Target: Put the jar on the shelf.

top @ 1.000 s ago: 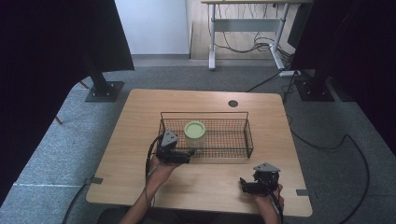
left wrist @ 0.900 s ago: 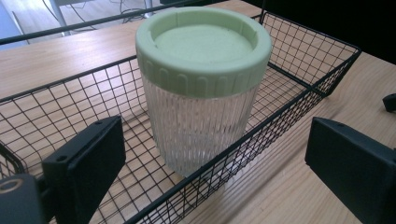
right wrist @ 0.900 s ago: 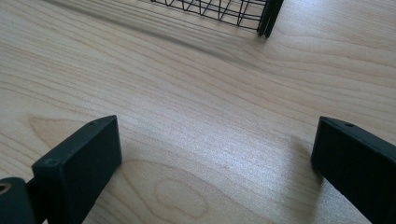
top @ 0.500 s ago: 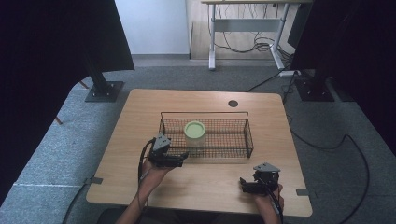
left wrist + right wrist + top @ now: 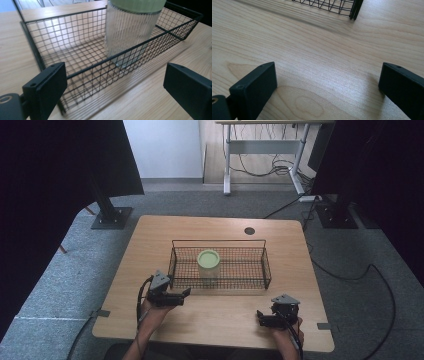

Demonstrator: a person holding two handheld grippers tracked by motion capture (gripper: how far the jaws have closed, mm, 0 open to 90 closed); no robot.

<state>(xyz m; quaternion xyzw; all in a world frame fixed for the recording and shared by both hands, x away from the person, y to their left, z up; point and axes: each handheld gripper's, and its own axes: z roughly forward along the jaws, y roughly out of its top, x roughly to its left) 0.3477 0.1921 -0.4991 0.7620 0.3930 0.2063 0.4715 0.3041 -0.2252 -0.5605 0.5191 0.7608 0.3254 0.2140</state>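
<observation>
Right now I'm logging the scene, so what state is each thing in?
Jar: upright in the basket, green lid on, contents not visible.
Wire basket: upright on the table, holding the jar.
Left tongs: open, empty, outside the basket's near left corner.
Right tongs: open, empty, low over bare table.

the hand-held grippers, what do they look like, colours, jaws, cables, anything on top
Both are black. The left hand-held gripper and the right hand-held gripper each carry a grey three-cornered plate on top and trail a black cable along the forearm. In the gripper views each has two flat, blocky matte-black jaws with small screw holes near the corners. The forearms are bare, no sleeves in view.
</observation>
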